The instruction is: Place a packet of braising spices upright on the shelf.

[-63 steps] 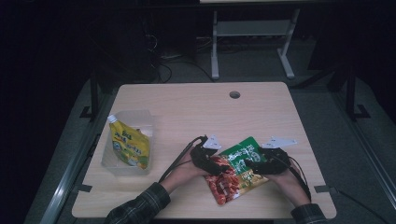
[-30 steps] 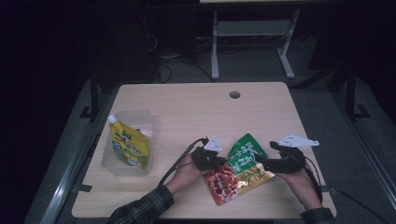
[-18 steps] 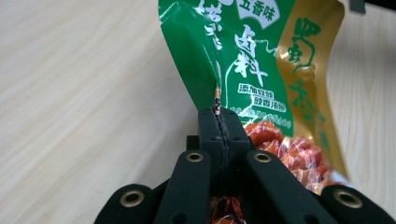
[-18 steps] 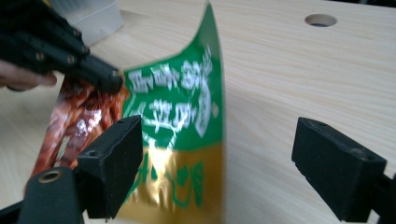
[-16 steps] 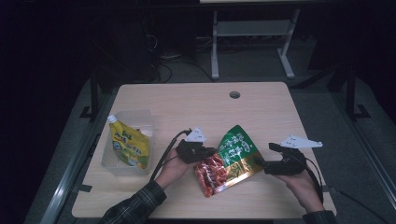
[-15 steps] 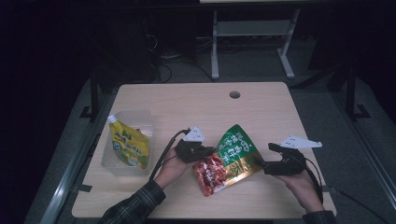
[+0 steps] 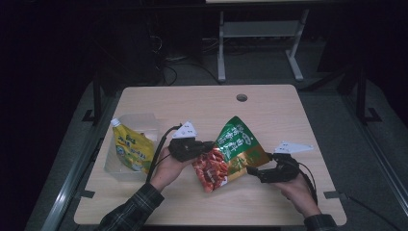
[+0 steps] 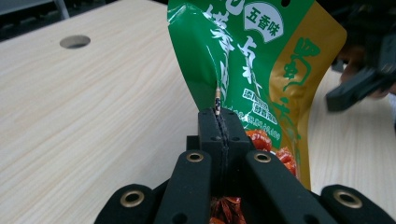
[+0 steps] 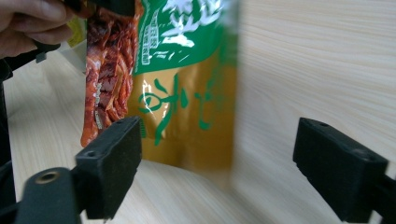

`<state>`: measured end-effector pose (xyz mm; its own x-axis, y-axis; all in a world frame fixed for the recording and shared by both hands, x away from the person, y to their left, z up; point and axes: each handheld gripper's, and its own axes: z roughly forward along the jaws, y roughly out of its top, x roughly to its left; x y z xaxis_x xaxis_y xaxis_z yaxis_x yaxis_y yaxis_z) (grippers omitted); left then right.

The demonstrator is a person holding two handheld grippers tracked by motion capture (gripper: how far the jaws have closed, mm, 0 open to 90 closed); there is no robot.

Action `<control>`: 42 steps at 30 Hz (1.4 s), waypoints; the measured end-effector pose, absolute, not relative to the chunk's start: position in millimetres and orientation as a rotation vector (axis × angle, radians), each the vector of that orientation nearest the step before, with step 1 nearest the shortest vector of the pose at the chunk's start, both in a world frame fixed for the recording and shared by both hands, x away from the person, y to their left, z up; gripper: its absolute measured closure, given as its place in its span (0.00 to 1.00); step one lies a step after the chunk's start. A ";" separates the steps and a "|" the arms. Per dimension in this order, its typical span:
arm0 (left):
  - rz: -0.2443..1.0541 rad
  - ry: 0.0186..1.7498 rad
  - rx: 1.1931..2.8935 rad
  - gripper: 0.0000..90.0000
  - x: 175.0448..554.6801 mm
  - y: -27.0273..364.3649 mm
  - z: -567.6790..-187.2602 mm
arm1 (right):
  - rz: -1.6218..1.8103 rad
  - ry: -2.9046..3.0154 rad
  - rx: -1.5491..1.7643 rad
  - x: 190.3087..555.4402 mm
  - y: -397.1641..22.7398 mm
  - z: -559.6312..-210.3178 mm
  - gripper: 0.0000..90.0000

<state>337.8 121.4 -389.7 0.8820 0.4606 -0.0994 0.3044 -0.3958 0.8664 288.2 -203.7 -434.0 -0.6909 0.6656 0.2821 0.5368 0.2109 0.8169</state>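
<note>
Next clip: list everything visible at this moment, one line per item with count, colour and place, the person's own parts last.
Snack bag: one, green, gold and red, lifted over the table's middle front, an edge pinched in the left gripper.
Sauce pouch: one, yellow with a white cap, lying in the clear container.
Clear container: one, transparent, table's left side.
Table: one, light wood, with a round hole near the far edge.
White frame: one, on the floor beyond the table.
Left gripper: one, black, jaws shut on the bag.
Right gripper: one, black, jaws open by the bag's right side.
Hands: two, plaid sleeves, from the bottom edge.
</note>
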 end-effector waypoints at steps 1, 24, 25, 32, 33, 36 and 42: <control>0.191 0.552 2.006 1.00 337.3 121.8 -388.5 | 1.498 2.336 1.161 288.5 -200.3 -434.4 0.20; 0.222 0.576 2.005 0.99 330.0 125.1 -391.7 | 1.661 2.392 0.995 302.5 -182.2 -429.6 1.00; 0.237 0.576 2.013 0.98 329.7 125.3 -391.9 | 1.659 2.398 0.985 303.8 -182.3 -428.8 1.00; 0.287 0.612 2.024 0.75 327.8 129.9 -390.7 | 1.665 2.403 0.952 305.6 -187.4 -419.0 1.00; 0.288 0.613 2.029 0.71 326.6 129.5 -390.5 | 1.668 2.404 0.937 305.6 -187.2 -417.1 1.00; 0.269 0.603 2.035 0.59 320.5 127.5 -390.9 | 1.639 2.408 0.914 306.2 -184.0 -410.2 1.00; 0.211 0.590 2.059 0.41 304.0 127.2 -398.0 | 1.629 2.421 0.889 310.2 -177.5 -398.9 1.00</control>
<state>304.0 127.2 -398.0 0.8686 0.4883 -0.0839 0.3245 -0.4328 0.8411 310.2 -177.5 -398.9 -0.8262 0.5105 0.2384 0.4133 0.2614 0.8723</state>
